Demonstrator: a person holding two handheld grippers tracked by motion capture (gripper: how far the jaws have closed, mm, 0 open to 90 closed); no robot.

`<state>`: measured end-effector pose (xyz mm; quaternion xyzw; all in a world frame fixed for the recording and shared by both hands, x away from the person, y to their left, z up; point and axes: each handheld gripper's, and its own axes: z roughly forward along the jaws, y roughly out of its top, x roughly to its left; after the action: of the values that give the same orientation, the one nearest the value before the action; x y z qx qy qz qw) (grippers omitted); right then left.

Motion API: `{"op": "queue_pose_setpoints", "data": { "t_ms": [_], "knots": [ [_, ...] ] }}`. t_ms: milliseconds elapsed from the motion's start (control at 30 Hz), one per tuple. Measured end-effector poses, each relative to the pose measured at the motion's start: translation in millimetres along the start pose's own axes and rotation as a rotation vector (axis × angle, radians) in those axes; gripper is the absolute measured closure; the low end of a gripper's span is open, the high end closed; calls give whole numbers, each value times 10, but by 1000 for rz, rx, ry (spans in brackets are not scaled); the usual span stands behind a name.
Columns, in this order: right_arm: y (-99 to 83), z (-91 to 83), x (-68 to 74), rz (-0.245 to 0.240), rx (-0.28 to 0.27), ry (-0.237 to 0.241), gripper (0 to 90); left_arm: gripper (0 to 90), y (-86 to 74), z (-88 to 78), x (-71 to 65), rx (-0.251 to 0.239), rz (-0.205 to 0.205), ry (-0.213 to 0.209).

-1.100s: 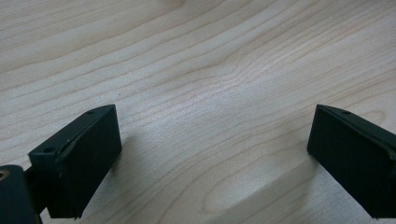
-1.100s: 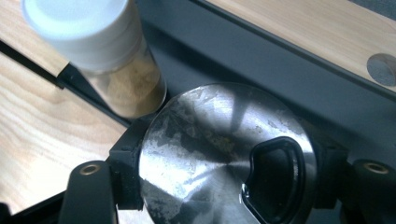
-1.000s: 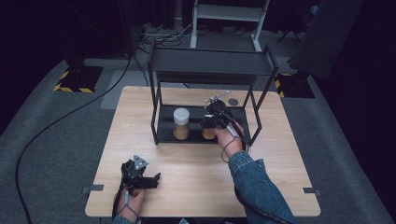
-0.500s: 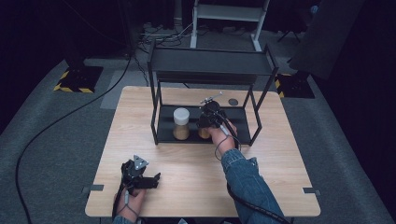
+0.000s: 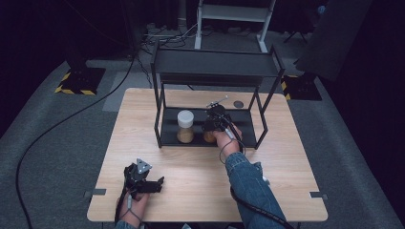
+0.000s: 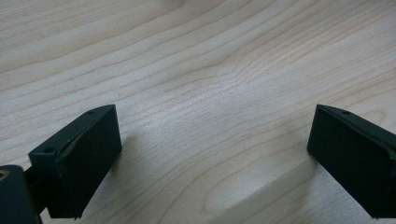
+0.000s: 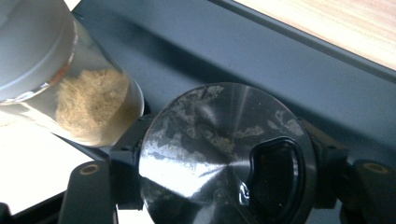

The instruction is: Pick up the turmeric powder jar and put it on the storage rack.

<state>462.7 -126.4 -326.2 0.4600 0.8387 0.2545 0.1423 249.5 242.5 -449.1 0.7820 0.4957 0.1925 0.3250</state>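
Observation:
A black two-tier rack (image 5: 215,67) stands on the wooden table (image 5: 286,157). On its lower shelf (image 7: 261,51) is a glass jar (image 5: 185,126) (image 7: 88,98) with a white lid and tan powder. Just to its right, my right gripper (image 5: 211,126) (image 7: 224,172) is shut on a second jar (image 5: 208,137) (image 7: 224,149) with a silvery shaker lid, holding it low over that shelf; whether it touches the shelf I cannot tell. My left gripper (image 5: 156,183) (image 6: 210,158) rests near the table's front left, jaws wide open over bare wood.
The rack's top shelf overhangs the lower one, and its posts (image 5: 157,109) frame the opening. A small dark disc (image 5: 238,103) lies on the table behind the rack. A cable (image 5: 258,210) trails from the right forearm.
My right gripper has sunk and shifted slightly left with the shaker-lid jar, closer to the white-lid jar. The left gripper has stayed where it was.

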Motion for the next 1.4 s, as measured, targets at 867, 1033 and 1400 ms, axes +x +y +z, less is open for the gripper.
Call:
{"op": "queue_pose_setpoints", "data": {
  "t_ms": [867,1033,1400],
  "knots": [
    [-210,-625,82,-16,-101,21,123,28,12,-2,2,6,6,1],
    [-307,-833,57,-19,-119,22,107,28,13,-2,2,7,6,2],
    [-565,-1267,-7,-44,-144,22,96,28,13,-1,2,6,5,2]
  ]
}}
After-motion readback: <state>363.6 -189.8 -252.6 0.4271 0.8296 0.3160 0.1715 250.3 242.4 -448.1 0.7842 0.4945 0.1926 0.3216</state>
